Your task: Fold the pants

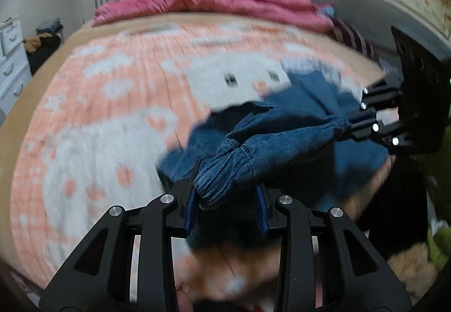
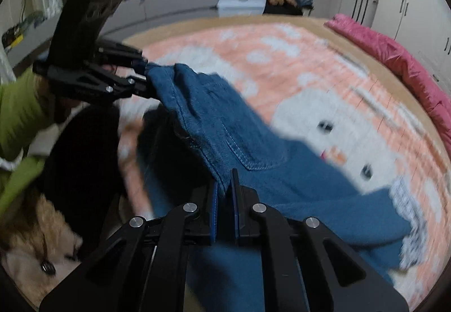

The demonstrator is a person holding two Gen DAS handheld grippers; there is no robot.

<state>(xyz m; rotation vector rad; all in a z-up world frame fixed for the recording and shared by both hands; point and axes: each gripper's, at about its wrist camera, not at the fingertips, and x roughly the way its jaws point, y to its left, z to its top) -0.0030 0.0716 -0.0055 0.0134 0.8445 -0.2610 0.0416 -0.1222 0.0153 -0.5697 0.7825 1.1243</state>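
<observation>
Right wrist view first: my right gripper is clamped tight on the denim edge of the pants, pinched between the blue pads at the lower middle of the frame, just below the stitched pocket. From there the waist edge runs taut up and to the upper left, straight to my left gripper, which grips the other end. Over on the left wrist view, my left gripper grasps the gathered elastic waistband, and the cloth stretches toward the right gripper at the right edge. So the pants hang between both hands, long axis along that line, the rest trailing down over the orange and white blanket on the bed. Both hands equally engaged; I judge laying them flat comes next.
</observation>
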